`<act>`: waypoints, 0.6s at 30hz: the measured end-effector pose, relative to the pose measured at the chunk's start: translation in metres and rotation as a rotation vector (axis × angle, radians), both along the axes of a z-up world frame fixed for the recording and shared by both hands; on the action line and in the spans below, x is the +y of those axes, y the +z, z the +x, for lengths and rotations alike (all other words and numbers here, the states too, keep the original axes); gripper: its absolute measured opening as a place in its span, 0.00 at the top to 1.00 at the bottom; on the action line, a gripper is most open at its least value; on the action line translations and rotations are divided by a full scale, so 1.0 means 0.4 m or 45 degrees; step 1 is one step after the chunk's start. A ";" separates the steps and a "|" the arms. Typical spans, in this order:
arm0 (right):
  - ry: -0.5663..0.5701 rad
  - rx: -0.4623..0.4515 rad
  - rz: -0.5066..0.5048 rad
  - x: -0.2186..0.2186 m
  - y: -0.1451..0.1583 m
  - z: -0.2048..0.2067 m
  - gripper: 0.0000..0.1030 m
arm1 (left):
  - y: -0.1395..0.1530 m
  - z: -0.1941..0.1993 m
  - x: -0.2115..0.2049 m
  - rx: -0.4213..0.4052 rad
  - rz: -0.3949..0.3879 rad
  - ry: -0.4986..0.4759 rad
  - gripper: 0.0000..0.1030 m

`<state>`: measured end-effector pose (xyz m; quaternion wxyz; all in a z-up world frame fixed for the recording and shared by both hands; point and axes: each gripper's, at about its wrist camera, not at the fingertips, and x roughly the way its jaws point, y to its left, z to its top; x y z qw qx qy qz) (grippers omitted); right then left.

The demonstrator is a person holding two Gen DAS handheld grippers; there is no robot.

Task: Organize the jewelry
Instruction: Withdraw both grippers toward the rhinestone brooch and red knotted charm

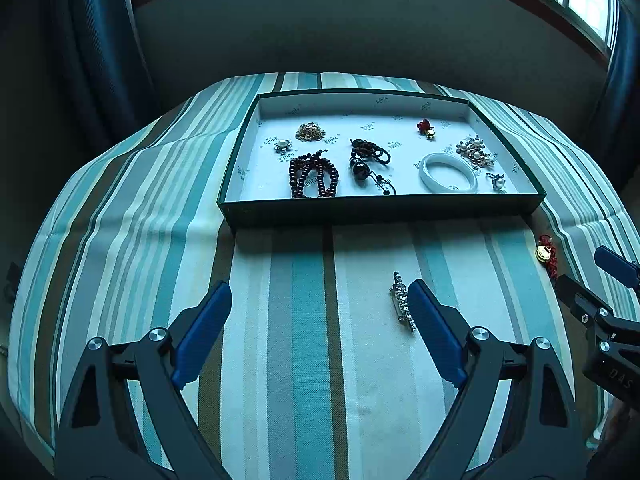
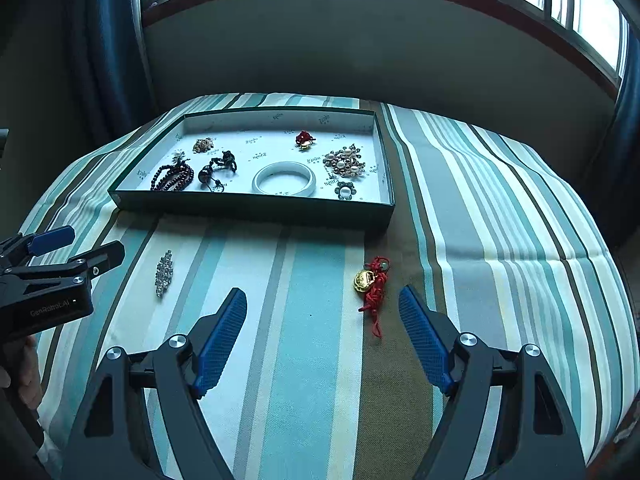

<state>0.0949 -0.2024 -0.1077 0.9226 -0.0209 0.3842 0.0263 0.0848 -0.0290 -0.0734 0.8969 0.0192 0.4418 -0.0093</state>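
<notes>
1. Shallow green tray (image 1: 380,210) sits in the upper middle of both views on a striped cloth (image 1: 308,320) over the desk. Curtains and a window ledge run behind it.
2. In the tray: white bangle (image 1: 448,172), dark red bead strand (image 1: 314,176), black bead cord (image 1: 370,158), gold chain heap (image 1: 310,131), pearl cluster brooch (image 1: 475,152), small red-gold charm (image 1: 426,128), two small pearl pieces.
3. Loose on the cloth, in front of the tray: rhinestone brooch (image 1: 403,301) and gold charm with red knot cord (image 2: 370,282).
4. Left gripper (image 1: 320,308): fingers spread, nothing between them. The rhinestone brooch lies just beside the right fingertip, partly hidden behind it.
5. Right gripper (image 2: 322,312): fingers spread, empty. The gold charm lies ahead of the gap, nearer the right finger, not touching.
6. Nothing blocks either piece.
</notes>
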 end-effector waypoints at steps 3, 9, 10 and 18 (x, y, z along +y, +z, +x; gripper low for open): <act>0.003 0.018 -0.002 -0.002 -0.020 -0.014 0.25 | -0.021 -0.011 -0.009 0.022 -0.004 -0.008 0.13; 0.004 0.054 0.028 -0.009 -0.047 -0.012 0.26 | -0.043 -0.019 -0.025 0.044 -0.001 -0.023 0.13; 0.003 0.056 0.031 -0.011 -0.050 -0.012 0.28 | -0.044 -0.017 -0.027 0.046 -0.005 -0.025 0.13; -0.007 0.072 0.050 -0.022 -0.059 -0.005 0.33 | -0.060 0.023 -0.070 0.063 -0.011 -0.079 0.23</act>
